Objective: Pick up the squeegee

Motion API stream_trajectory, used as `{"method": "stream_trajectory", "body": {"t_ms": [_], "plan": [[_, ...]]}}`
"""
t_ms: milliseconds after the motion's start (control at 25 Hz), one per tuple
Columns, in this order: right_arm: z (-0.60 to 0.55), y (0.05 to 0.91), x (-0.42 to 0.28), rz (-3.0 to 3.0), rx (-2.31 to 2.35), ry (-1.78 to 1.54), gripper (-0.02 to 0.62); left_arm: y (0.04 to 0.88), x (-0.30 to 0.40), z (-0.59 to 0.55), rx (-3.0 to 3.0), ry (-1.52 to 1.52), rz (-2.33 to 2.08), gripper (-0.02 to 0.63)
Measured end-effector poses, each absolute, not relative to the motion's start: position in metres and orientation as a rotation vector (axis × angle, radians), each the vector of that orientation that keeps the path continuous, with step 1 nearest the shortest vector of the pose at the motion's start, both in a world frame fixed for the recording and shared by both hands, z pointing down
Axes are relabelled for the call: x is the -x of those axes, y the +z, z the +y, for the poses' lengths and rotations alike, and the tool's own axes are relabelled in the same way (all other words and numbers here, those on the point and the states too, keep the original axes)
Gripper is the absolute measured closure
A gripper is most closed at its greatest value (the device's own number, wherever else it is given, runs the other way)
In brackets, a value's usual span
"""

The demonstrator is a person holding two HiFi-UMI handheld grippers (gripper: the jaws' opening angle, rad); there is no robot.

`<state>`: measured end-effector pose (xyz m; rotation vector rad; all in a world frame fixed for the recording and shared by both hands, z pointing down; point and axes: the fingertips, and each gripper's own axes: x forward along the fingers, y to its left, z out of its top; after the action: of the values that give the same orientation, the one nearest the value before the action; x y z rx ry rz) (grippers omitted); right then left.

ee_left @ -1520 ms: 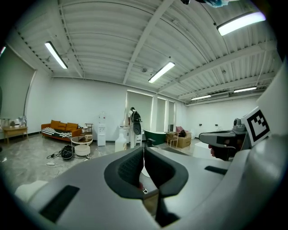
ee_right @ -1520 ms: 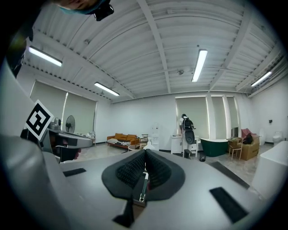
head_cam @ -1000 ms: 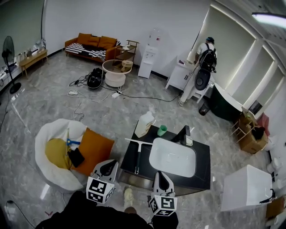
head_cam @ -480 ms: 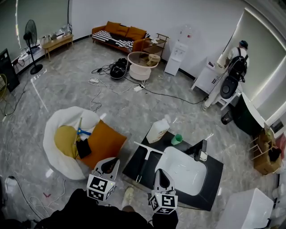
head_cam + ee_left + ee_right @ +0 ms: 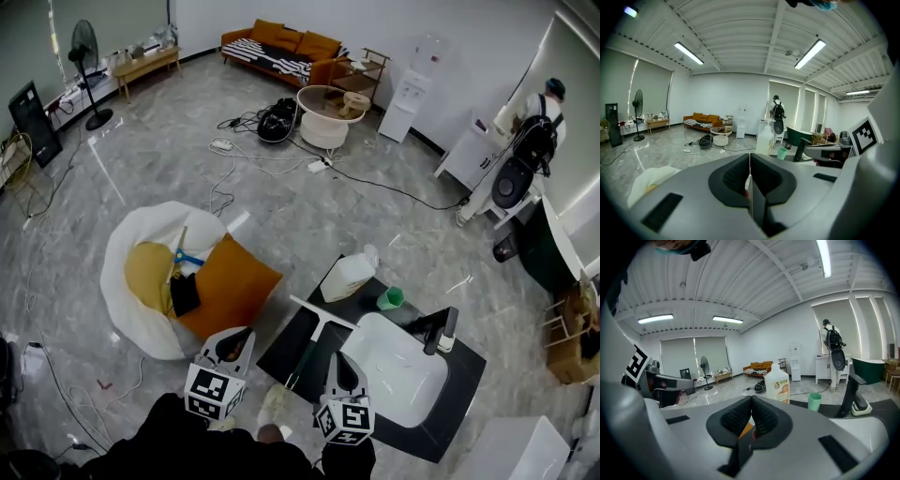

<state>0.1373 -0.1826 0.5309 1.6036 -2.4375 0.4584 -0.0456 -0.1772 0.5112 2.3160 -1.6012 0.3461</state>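
Left gripper (image 5: 238,337): jaws pressed together with nothing between them. We hold it at the near left corner of the black counter (image 5: 281,345).
Right gripper (image 5: 336,362): jaws also pressed together and empty. We hold it over the near edge of the counter, beside the white basin (image 5: 394,375).
Change: compared with a second ago, the counter sits lower and closer in the head view. Both grippers have come forward and down toward it.
Meaning for the task: we judge the approach under way. No grasp has started, and either gripper must spread its jaws first.
Squeegee (image 5: 309,347): it lies flat on the counter, left of the basin. Its blade is at the far end, near the detergent jug (image 5: 349,278), and its handle runs toward us.
Relation to grippers: the near end of the handle lies between the two grippers. It is just left of the right gripper and touches neither.
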Motion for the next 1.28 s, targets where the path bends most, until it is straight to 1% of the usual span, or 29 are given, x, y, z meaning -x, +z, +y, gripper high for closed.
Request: {"method": "stream_trajectory", "body": {"t_ms": [440,1000,1040,1080,1120,1160,1280], "plan": [[-0.242,0.594,-0.124,-2.412,-1.456,0.571,0.580,0.559,0.052,-0.221,-2.192,0.400,-1.623,0.581],[-0.280,0.678,-0.122,-2.253,-1.381,0.699,0.578,0.616,0.050,-0.250,-2.093,0.448,-1.590,0.581],[-0.282,0.684,-0.121,-2.246,-1.369,0.719,0.561,0.618,0.050,-0.251,-2.089,0.450,-1.589,0.580],[-0.283,0.690,-0.119,-2.239,-1.354,0.741,0.473,0.621,0.050,-0.253,-2.084,0.451,-1.588,0.580],[-0.285,0.696,-0.118,-2.229,-1.343,0.758,0.448,0.623,0.050,-0.255,-2.080,0.452,-1.588,0.580],[-0.287,0.702,-0.118,-2.215,-1.340,0.767,0.445,0.625,0.050,-0.256,-2.075,0.453,-1.587,0.580],[-0.292,0.720,-0.119,-2.162,-1.342,0.781,0.392,0.631,0.051,-0.259,-2.060,0.456,-1.587,0.581]]}}
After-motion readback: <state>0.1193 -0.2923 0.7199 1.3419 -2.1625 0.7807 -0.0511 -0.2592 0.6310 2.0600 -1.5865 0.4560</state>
